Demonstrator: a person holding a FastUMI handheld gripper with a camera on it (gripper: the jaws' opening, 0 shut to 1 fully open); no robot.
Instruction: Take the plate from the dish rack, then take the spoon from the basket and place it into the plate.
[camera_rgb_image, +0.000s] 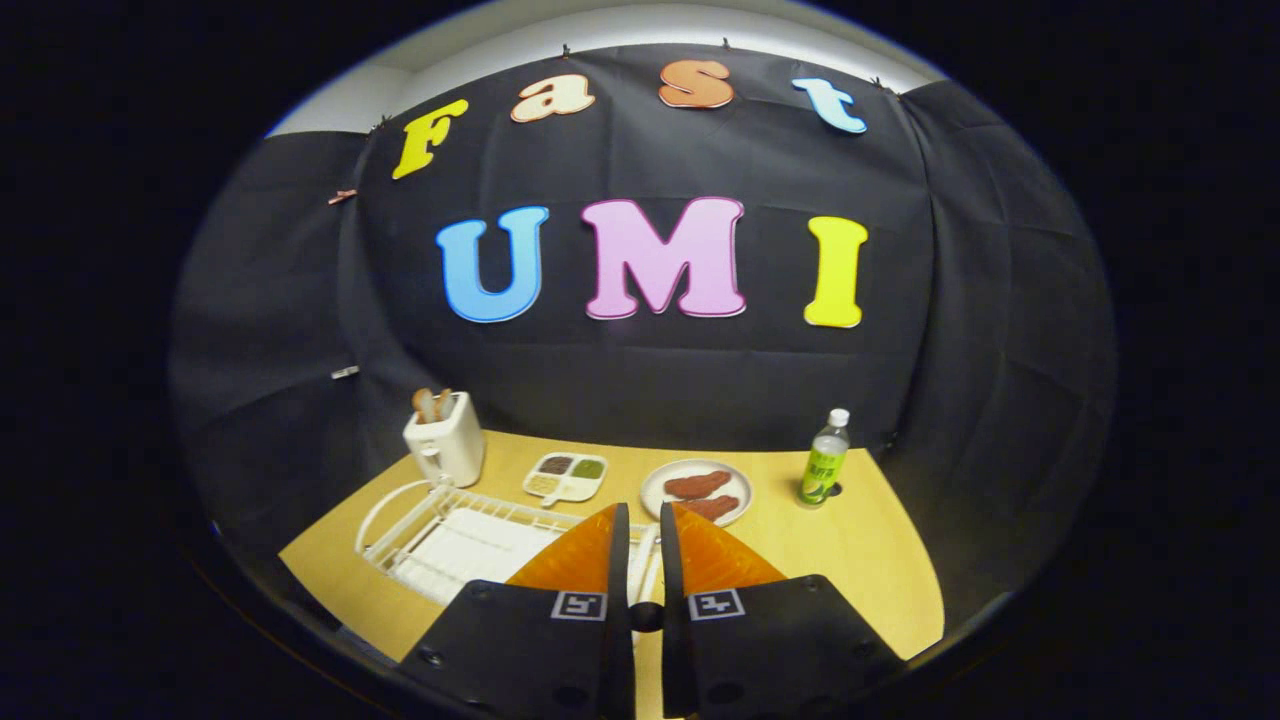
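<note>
The gripper's (637, 530) jaws stand nearly together, pinching nothing, above the white wire dish rack (440, 535) on the wooden surface (860, 560). Beyond, a round white plate holding brown food (697, 490) looks stiff, slippery, breakable; take its rim.

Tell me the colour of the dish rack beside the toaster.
White, seen in the gripper view: the dish rack is a white wire frame.

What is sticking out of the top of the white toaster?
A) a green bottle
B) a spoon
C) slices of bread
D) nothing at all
C: two brownish slices of bread poke up from the slots of the white toaster, which stands at the far end of the dish rack, well beyond the gripper with its jaws nearly closed on nothing.
</note>
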